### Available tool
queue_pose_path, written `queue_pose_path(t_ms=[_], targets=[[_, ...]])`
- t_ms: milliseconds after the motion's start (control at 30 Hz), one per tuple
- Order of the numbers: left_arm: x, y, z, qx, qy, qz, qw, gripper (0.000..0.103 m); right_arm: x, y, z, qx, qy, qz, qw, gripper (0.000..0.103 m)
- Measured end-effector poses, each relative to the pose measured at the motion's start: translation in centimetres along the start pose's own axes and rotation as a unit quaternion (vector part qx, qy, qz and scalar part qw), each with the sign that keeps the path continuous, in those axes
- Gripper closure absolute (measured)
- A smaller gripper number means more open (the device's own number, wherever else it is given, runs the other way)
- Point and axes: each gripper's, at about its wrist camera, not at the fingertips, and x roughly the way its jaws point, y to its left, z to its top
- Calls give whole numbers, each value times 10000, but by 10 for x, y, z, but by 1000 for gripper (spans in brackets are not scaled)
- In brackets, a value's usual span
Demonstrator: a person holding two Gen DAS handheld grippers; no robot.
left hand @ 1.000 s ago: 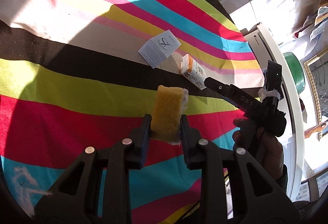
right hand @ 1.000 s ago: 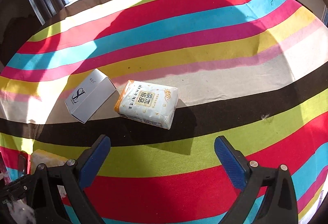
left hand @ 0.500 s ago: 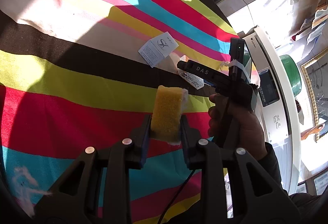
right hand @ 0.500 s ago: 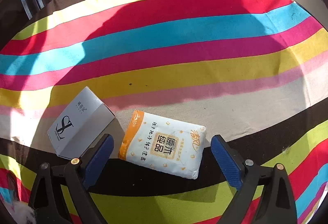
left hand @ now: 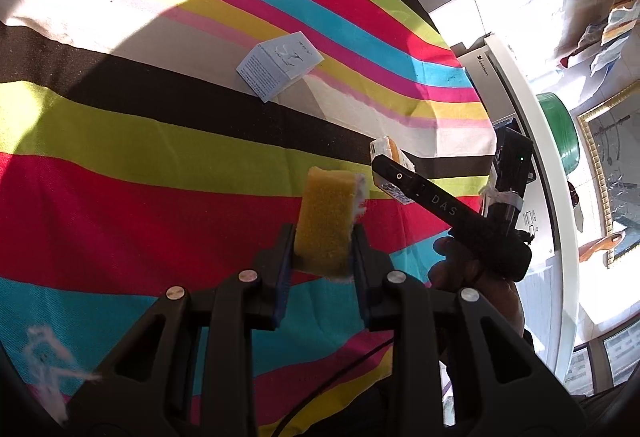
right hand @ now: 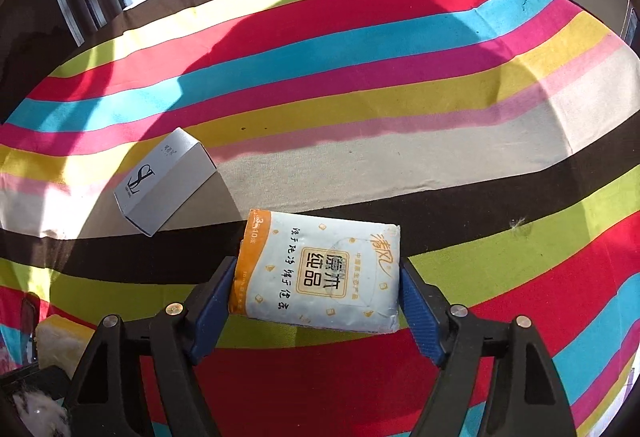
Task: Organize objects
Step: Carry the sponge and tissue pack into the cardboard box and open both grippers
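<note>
Closing around the tissue pack (right hand: pixel 320 273), the right gripper (right hand: pixel 318 297) has the pack's 2 short edges at its blue pads. A yellow sponge (left hand: pixel 326 221) is clamped by the left gripper (left hand: pixel 322 257). Beyond the pack, past the white box (right hand: pixel 164 185), the striped cloth (right hand: pixel 360 77) is left bare.
</note>
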Motion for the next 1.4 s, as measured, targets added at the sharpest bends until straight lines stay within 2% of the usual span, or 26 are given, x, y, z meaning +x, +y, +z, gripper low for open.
queue_pose_path(t_ms=[300,600,700,867,1067,1133,1200,1233,1300,1400], targets=[[40,-45,-7,411,480,-438,9970,72,-60,-69,-42,544,-94,-244,9982,26],[91,-106,-26,1084,1175,-948,9826,72,-109,-162,-90,1292,33,-1049,9860,26],[108,-129,-42,1342,1475,-1096,9738,72,-122,-193,-108,1608,105,-1301,9783,26],[133,-163,-80,1782,2057,-1317,9532,72,-133,-230,-134,1936,227,-1685,9662,26],[156,-196,-129,2311,2772,-1476,9208,71,-141,-262,-156,2344,362,-2009,9505,26],[165,-201,-143,2399,3016,-1497,9105,61,-143,-268,-161,2408,398,-2050,9478,26],[173,-201,-156,2473,3223,-1384,9032,33,-144,-272,-166,2447,456,-2148,9444,25],[177,-200,-159,2465,3281,-1284,9028,28,-145,-273,-168,2473,481,-2168,9431,25],[180,-195,-157,2334,3333,-1234,9051,26,-143,-275,-171,2527,568,-2174,9411,25],[175,-189,-145,2221,3140,-1160,9157,26,-140,-274,-172,2531,660,-2161,9407,19]])
